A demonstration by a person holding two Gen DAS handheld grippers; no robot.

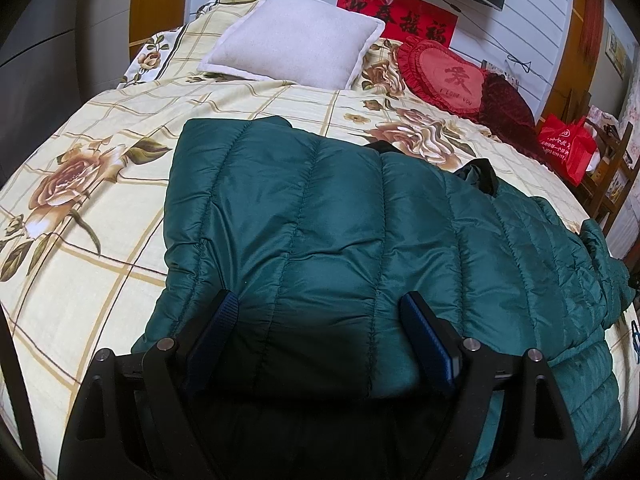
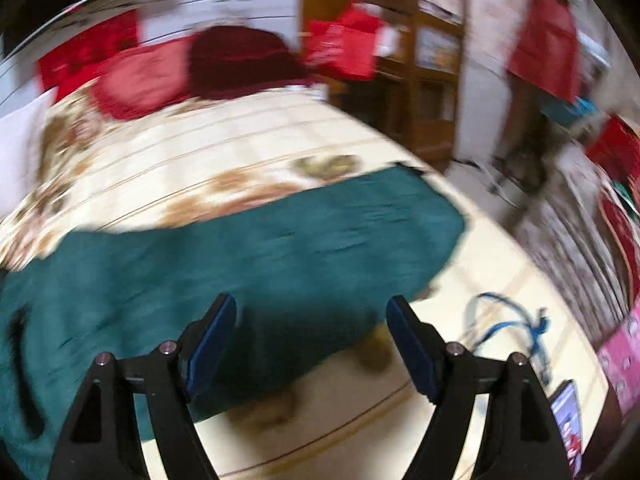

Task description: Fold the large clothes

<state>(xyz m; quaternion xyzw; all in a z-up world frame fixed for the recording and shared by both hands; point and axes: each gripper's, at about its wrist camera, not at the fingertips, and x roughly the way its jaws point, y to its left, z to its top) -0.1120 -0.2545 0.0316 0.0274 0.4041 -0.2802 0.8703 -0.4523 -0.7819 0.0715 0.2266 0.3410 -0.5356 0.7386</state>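
left wrist: open left claw (image 1: pixel 320 312) over green jacket (image 1: pixel 320 208)

one green jacket (image 1: pixel 320 216), one white pillow (image 1: pixel 294 38), two red cushions (image 1: pixel 448 74), one red bag (image 1: pixel 568 146).

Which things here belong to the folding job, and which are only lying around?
For the job:
green quilted jacket
bed cover as work surface

Lying about:
white pillow
red heart cushion
red bag
blue cable
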